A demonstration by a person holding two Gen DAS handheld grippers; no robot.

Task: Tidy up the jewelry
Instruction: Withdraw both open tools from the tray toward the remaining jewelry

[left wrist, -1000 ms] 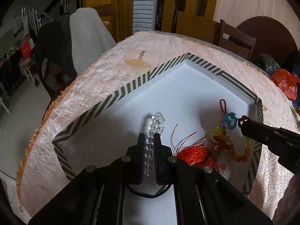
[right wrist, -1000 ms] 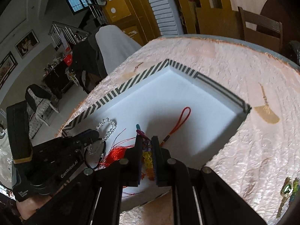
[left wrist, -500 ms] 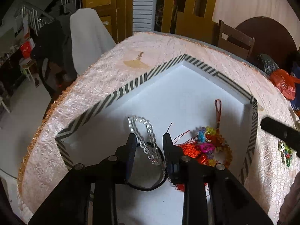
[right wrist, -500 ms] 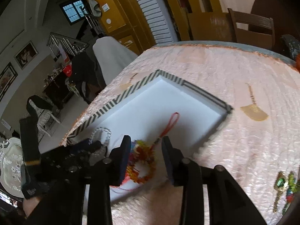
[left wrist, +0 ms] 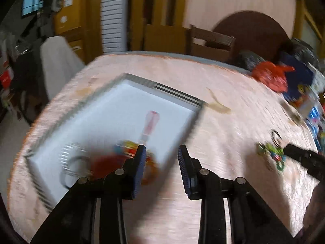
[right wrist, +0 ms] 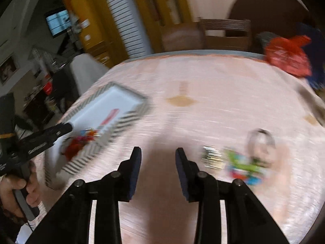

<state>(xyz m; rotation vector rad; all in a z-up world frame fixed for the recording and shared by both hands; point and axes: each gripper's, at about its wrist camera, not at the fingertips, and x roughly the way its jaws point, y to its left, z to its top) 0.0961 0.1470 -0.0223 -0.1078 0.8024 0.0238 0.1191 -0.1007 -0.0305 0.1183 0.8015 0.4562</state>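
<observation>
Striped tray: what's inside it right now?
Inside the striped tray: a clear bead bracelet and a red-tasselled colourful charm with its red loop. Blur hides detail; the left tongs cover part.

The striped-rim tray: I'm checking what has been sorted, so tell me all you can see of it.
The striped-rim tray is shallow and rectangular, with a plain white floor and a black-and-white striped border. It sits flat on the pink tablecloth. Inside, near one end, lie a clear bead bracelet and a red-tasselled colourful charm with its cord stretched across the floor. Neither gripper touches it. Motion blur hides finer detail.
</observation>
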